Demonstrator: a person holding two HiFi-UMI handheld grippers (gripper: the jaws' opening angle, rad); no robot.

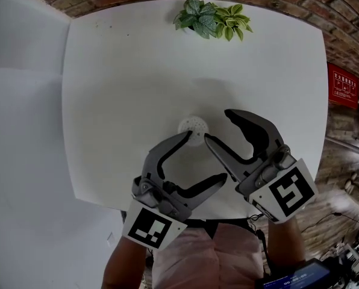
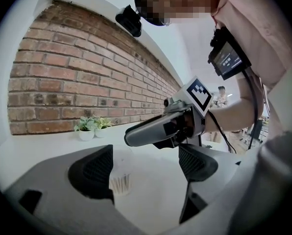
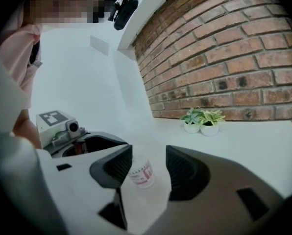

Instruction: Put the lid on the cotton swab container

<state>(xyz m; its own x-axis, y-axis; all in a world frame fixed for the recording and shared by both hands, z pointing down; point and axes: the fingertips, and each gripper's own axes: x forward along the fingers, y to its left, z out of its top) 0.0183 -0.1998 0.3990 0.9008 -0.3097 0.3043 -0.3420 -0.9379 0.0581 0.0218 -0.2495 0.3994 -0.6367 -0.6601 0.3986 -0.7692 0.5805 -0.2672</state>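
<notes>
Here, the container [image 3: 140,173] stands upright near the middle of the white table [image 1: 101,101], well apart from the plant [image 1: 212,18] at the far edge. From above, its round white lid [image 1: 193,126] seems to sit on top already, so the closing step looks done or nearly so. How firmly it is pressed down cannot be told.

The right gripper [image 1: 217,125] has its fingers [image 3: 117,166] spread wide. The container shows between them in the right gripper view, with neither pad pressing on it. That fits a hand that has let go of the lid from the side and is free to pull away without tipping the container.

The left gripper [image 1: 205,156] is also spread, its fingers [image 2: 94,170] pinching nothing. In the left gripper view the clear wall and the swabs inside show just beside the left pad, near it but apparently not touching. It seems placed there to steady the container from the other side while the lid goes on, since a light plastic container would slide or topple under a one-sided push.

Both grippers angle in toward the same spot, close together near the table's front edge.
</notes>
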